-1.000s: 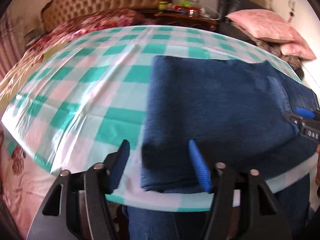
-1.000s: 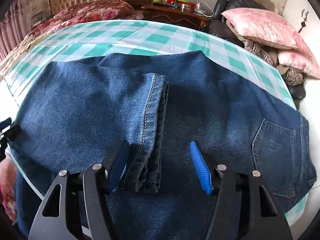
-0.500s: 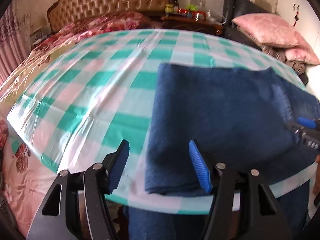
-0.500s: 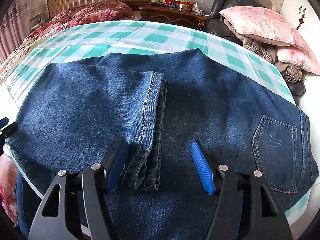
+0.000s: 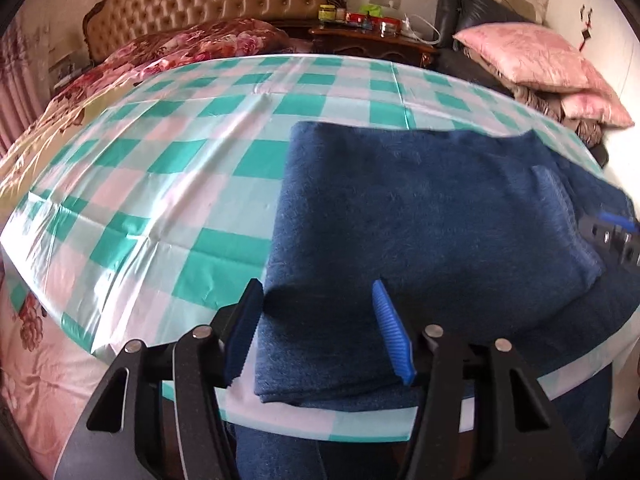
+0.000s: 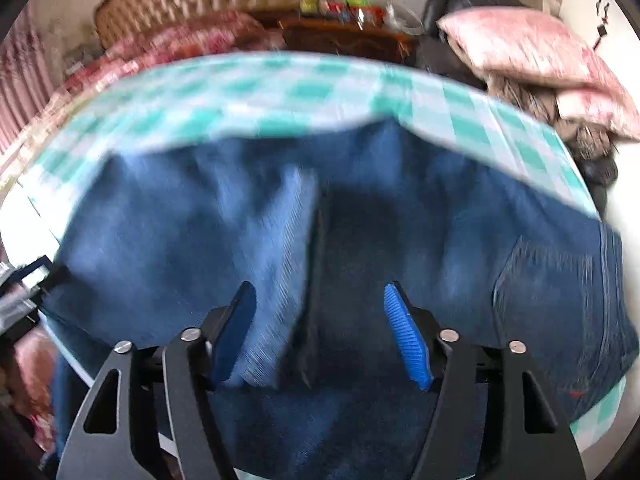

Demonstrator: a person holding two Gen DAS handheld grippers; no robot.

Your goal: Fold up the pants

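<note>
Left gripper (image 5: 318,330) wide open, empty, straddling near left corner of jeans (image 5: 420,232). Right gripper (image 6: 320,332) wide open over leg hem (image 6: 288,264); view blurred. Jeans partly folded on checked tablecloth (image 5: 160,184), part hanging off near edge. Denim judged heavy, limp, grippy; pinch all layers at corners or hem.

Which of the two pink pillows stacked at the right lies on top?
The larger pink pillow lies on top; the smaller pink pillow sits lower, farther right, partly tucked beneath it.
</note>
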